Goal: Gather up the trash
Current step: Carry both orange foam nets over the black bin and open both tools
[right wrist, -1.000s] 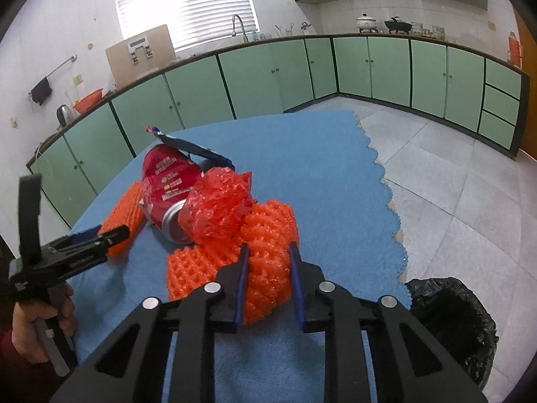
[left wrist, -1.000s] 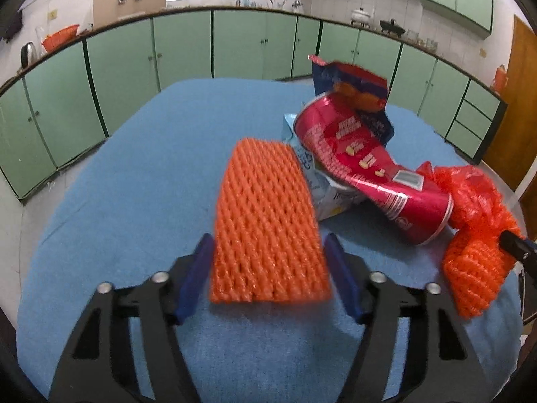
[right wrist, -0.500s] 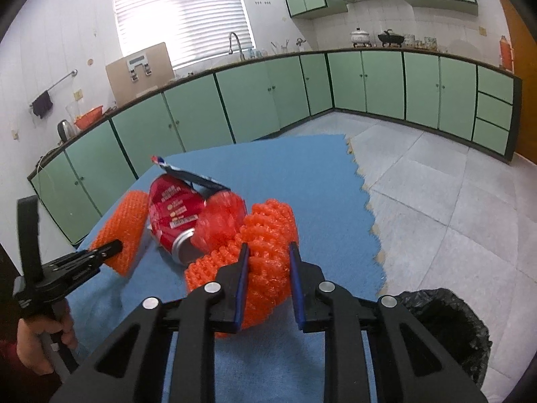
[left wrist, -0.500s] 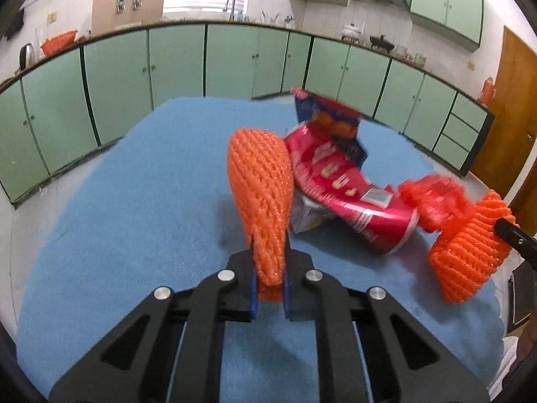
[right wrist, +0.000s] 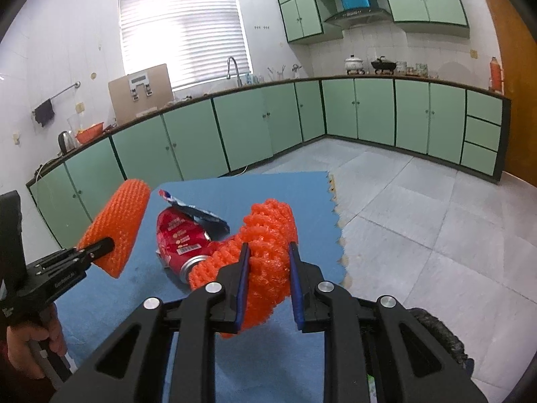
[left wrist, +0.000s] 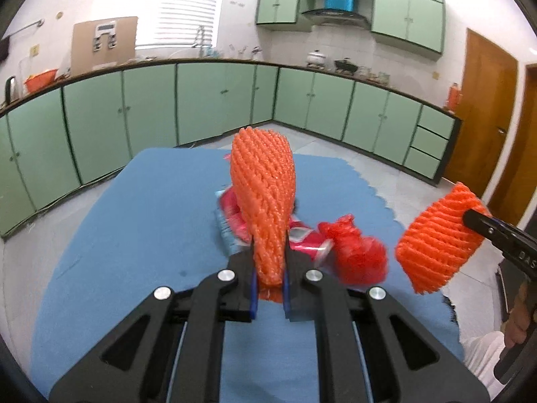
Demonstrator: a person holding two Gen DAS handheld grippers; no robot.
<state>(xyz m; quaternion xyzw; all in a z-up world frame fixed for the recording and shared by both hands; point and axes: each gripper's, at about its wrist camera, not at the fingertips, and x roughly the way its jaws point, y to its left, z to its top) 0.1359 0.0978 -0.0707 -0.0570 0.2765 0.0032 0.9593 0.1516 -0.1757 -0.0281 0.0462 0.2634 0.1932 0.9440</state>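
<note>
Left wrist view: the left gripper (left wrist: 270, 297) fills the bottom of the picture, its two black fingers with blue pads pressed close together and pinching the lower end of an orange foam net sleeve (left wrist: 265, 201). The sleeve stands up from the pads, narrow at the bottom and wider at the top, lifted clear of a blue mat (left wrist: 134, 228) that covers the surface below. Behind the sleeve, on the mat, lies a pile of trash: a red can-shaped package (left wrist: 303, 240) on its side and, just to its right, a crumpled red plastic bag (left wrist: 355, 255). At the right edge, a second orange foam net (left wrist: 439, 240) hangs in the air, held at its far side by the tip of the right gripper, which enters from the right.

Right wrist view: the right gripper (right wrist: 268, 285) has its fingers partly closed, squeezing the second orange foam net (right wrist: 268, 252) between the blue pads. The net bulges above and below the pads and is raised off the mat. At left, the left gripper (right wrist: 100, 247) holds the sleeve (right wrist: 117, 221) tilted up and away, with a person's hand (right wrist: 30, 346) on the handle at the lower left. Between the two nets, the red package (right wrist: 181, 238) rests on the blue mat (right wrist: 268, 188) with a torn blue and red snack wrapper (right wrist: 194, 210) at its far end. At the lower right, partly hidden by the gripper body, the rim of a black bin bag (right wrist: 439, 332) shows on the grey tiled floor (right wrist: 419, 218). Green kitchen cabinets (right wrist: 241, 127) line the walls behind.
</note>
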